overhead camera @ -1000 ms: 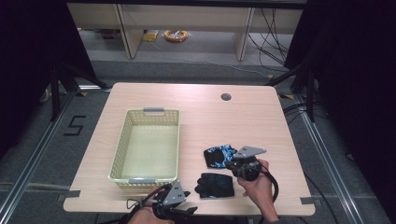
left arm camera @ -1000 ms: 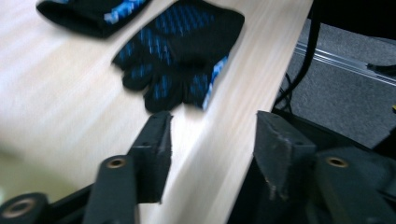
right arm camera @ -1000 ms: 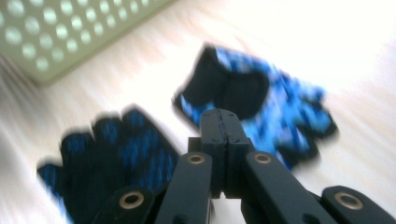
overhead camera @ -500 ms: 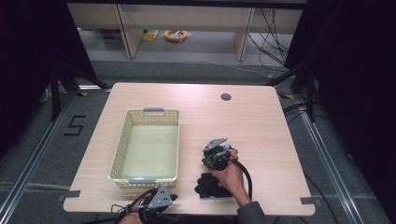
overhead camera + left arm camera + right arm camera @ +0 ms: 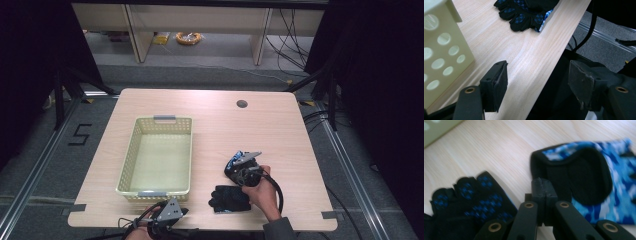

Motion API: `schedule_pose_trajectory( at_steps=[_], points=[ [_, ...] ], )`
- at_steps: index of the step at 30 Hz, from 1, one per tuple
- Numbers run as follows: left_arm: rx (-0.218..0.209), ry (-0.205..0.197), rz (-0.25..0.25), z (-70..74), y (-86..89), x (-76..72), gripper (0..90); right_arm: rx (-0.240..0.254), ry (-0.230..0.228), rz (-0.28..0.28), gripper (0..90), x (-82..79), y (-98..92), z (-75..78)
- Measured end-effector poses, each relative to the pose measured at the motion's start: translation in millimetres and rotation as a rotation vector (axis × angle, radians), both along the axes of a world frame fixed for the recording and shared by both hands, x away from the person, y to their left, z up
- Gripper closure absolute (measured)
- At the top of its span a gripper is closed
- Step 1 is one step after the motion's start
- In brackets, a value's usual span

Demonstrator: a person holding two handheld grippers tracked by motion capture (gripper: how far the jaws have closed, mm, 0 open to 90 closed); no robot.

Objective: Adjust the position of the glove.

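Note:
A blue camouflage glove (image 5: 232, 162) (image 5: 621, 175) lies at the table's front right. A black glove with blue dots (image 5: 229, 198) (image 5: 476, 202) (image 5: 524, 12) lies just in front of it. A hand holds my right gripper (image 5: 236, 169) (image 5: 541, 185) low over the blue glove's black cuff, pads pressed together with nothing seen between them. My left gripper (image 5: 181, 215) (image 5: 537, 72) sits at the table's front edge below the basket. Its jaws have just been opening and stand wide apart with nothing between them.
A pale yellow perforated basket (image 5: 165, 119) (image 5: 441, 50) stands empty at the left middle of the wooden table (image 5: 215, 115). A round cable hole (image 5: 242, 104) is near the far edge. Cables trail from both grippers over the front edge.
My right gripper has swung left from beside the gloves to above the blue glove, then settled lower over it. The left gripper has shifted slightly left.

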State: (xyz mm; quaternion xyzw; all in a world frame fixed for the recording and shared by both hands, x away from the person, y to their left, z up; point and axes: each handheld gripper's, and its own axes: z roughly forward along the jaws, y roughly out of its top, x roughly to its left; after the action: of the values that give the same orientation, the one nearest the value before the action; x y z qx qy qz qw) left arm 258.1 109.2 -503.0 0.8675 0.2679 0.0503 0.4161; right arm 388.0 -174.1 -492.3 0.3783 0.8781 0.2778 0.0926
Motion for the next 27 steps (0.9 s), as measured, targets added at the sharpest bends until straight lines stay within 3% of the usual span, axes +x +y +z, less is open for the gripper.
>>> schedule_pose_trajectory(
  at_steps=[1,3,5,7,10,11,14,16,17,18,19,20,22,27],
  points=[
    [-0.002,-0.009,-0.004,0.3,0.3,0.4,31.6,0.019,0.007,-0.027,90.0,-0.5,-8.6,-0.5],
    [-0.027,0.016,0.02,0.5,-0.8,-1.7,31.6,0.021,0.012,-0.033,90.0,-1.0,-12.5,-0.2],
    [-0.029,0.016,0.02,0.6,-0.8,-1.9,31.6,0.034,-0.015,-0.046,90.0,-3.0,-21.9,-2.4],
    [-0.017,0.017,0.013,0.9,-0.8,-1.8,31.7,0.014,0.005,-0.054,90.0,-4.1,-30.3,0.5],
    [-0.028,0.026,0.007,0.0,-1.9,-2.9,31.7,0.025,0.007,-0.081,90.0,-4.6,-36.8,0.2],
    [-0.018,0.007,-0.006,0.4,-1.1,-1.9,31.8,0.02,0.014,-0.092,90.0,-4.1,-43.9,1.0],
    [-0.018,0.014,0.006,1.2,-0.7,-2.4,31.8,0.016,-0.002,-0.109,90.0,-3.7,-49.4,-0.2],
    [-0.029,0.018,0.007,2.1,-0.6,-2.6,31.8,0.02,0.018,-0.137,90.0,-3.3,-55.0,1.0],
    [-0.017,-0.002,-0.005,2.8,0.3,-1.0,31.8,0.031,0.008,-0.156,90.0,-1.6,-59.1,-0.2],
    [-0.041,0.024,0.019,2.2,-1.2,-3.1,31.8,0.031,0.008,-0.156,90.0,-1.6,-59.1,-0.2],
    [-0.035,0.015,0.004,2.5,-0.7,-2.0,31.9,0.008,0.002,-0.136,90.0,0.0,-62.5,0.1],
    [-0.007,-0.006,-0.012,3.2,0.8,-0.5,31.8,0.016,0.015,-0.152,90.0,1.3,-63.7,0.6],
    [-0.023,0.014,0.011,2.5,-0.6,-2.6,31.8,0.005,0.003,-0.151,90.0,5.6,-66.5,0.8],
    [-0.022,0.01,0.008,3.1,-0.4,-2.5,31.9,0.001,-0.014,-0.164,90.0,19.1,-73.9,-0.8]
  ],
)
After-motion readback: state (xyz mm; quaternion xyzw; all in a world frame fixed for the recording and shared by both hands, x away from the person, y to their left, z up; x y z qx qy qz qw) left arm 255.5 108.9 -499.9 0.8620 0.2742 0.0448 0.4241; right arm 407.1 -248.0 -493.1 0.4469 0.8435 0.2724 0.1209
